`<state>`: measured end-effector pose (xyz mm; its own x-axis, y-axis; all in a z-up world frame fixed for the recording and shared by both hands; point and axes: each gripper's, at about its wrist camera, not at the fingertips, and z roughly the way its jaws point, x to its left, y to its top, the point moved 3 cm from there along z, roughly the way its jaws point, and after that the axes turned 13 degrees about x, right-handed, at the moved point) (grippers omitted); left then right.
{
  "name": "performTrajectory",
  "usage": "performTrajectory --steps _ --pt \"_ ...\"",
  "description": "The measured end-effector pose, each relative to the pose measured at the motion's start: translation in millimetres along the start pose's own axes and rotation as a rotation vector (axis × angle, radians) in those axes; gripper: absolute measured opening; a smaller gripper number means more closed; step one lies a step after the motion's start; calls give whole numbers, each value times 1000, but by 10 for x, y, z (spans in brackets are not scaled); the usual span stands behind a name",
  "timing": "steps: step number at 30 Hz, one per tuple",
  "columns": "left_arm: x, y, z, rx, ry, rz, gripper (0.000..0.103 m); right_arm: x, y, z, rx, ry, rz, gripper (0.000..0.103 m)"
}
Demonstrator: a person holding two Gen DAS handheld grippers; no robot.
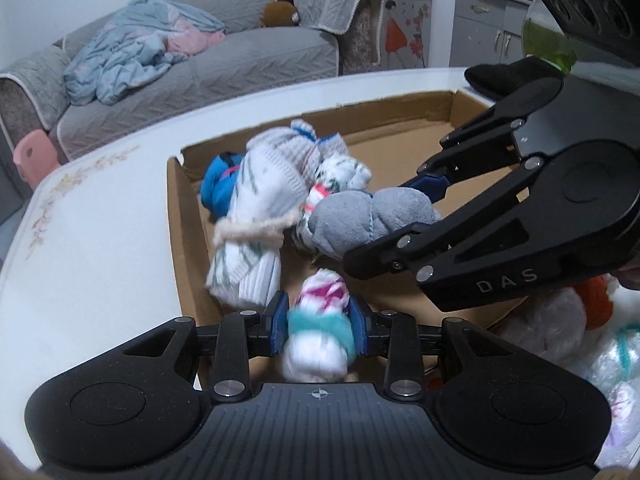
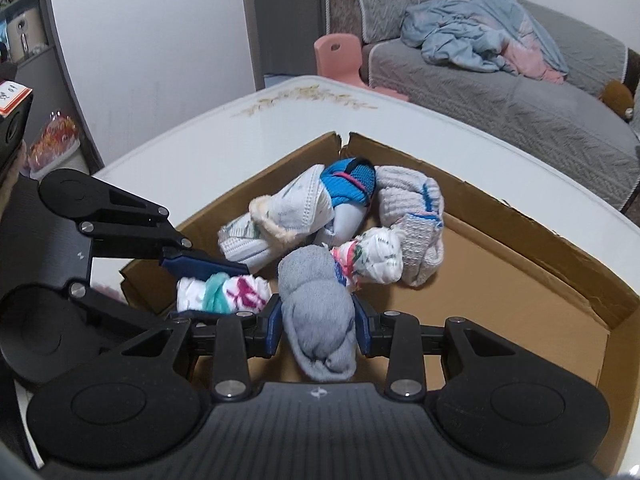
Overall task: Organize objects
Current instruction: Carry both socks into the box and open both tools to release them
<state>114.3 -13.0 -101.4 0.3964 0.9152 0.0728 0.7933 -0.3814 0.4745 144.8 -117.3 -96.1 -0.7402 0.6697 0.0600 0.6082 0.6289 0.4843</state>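
The left tongs [image 1: 319, 322] are clenched on a white rolled sock bundle with a teal band and pink marks [image 1: 320, 320], and they hold it just above the near edge of the shallow brown cardboard box [image 1: 188, 232] that sits on the white counter [image 1: 100, 240]. The right tongs [image 2: 319, 322] are clenched on a grey soft rolled sock bundle [image 2: 316, 312], which hangs over the box floor beside the pile. I judge both bundles are gripped across their middle so that the roll does not open while it is carried to the box.

Inside the box, at its far corner, several bundles already lie touching one another: a large white knitted one with a cream fluffy cuff [image 2: 276, 220], a blue one with a pink stripe [image 2: 346, 182], a pale ribbed one with blue stitching [image 2: 412, 216], and a small white one with red and green marks [image 2: 376, 260]. They are packed in the corner, probably to leave the rest of the floor free. More wrapped bundles [image 1: 576, 320] wait on the counter outside the box, so the work seems to be about halfway.
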Motion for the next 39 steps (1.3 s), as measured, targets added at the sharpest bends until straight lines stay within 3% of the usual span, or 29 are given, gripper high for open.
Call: performTrajectory --steps 9,17,28,39 --pt "-27 4 -5 19 6 -10 48 24 -60 14 32 -1 -20 34" --pt "-87 42 -119 28 118 -22 82 -41 -80 -87 21 0 -4 40" --pt "-145 26 -282 17 204 -5 86 -18 -62 -173 20 8 3 41" --pt "-87 -13 -377 30 184 -35 87 48 -64 -186 30 5 -12 44"
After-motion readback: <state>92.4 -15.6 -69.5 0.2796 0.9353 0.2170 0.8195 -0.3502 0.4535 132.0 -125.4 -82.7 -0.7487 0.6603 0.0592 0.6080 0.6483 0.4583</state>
